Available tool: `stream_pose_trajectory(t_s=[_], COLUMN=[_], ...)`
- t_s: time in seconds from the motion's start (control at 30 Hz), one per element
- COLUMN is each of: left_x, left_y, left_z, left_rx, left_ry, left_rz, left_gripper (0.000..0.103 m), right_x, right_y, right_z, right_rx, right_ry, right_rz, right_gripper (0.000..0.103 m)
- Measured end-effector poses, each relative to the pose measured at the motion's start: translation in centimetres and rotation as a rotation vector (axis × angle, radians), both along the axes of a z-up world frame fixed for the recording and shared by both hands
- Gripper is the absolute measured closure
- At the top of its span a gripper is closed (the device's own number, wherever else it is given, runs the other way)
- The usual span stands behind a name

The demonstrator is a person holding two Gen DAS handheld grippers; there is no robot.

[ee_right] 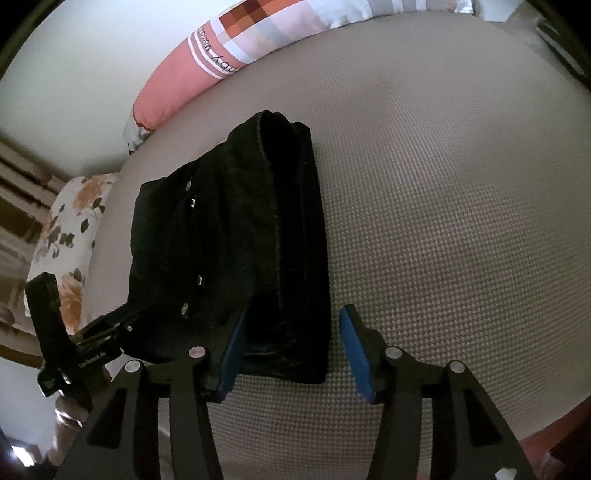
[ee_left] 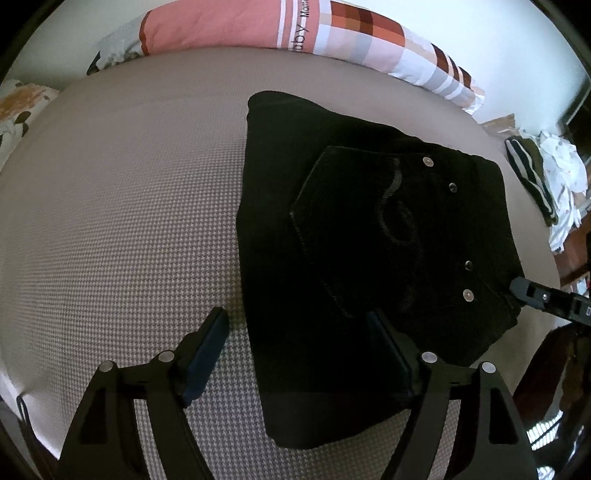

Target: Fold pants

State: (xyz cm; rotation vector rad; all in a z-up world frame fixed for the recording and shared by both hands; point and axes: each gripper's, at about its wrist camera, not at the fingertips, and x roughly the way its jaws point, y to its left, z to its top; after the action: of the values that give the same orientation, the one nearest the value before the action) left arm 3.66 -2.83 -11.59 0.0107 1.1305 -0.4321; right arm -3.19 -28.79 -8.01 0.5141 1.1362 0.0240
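Note:
The black pants (ee_left: 369,240) lie folded into a compact stack on the grey bed, back pocket and metal rivets facing up. They also show in the right wrist view (ee_right: 229,243). My left gripper (ee_left: 299,325) is open, its jaws straddling the stack's near left edge. My right gripper (ee_right: 291,328) is open, its jaws straddling the folded end of the stack. The right gripper's fingertip (ee_left: 524,290) shows in the left wrist view at the stack's right edge. The left gripper's body (ee_right: 96,343) shows at the left of the right wrist view.
The bed sheet (ee_left: 129,221) is grey and textured. A long pink and checked bolster (ee_left: 258,26) lies along the far wall. A floral pillow (ee_right: 70,236) sits at one end. A pile of clothes (ee_left: 546,177) lies off the bed's right side.

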Motion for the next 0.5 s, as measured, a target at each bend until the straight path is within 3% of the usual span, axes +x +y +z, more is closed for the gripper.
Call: stream_pose_trajectory(t_s=[0.5], left_x=[-0.02], left_y=[-0.59], left_z=[-0.05], left_rx=[0.031], left_ry=[0.005], left_rz=[0.033], left_gripper=[0.021], right_x=[0.92], right_y=[0.00], right_z=[0.66], right_rx=[-0.053], right_ry=[0.016], right_rz=[0.050], right_gripper=[0.051])
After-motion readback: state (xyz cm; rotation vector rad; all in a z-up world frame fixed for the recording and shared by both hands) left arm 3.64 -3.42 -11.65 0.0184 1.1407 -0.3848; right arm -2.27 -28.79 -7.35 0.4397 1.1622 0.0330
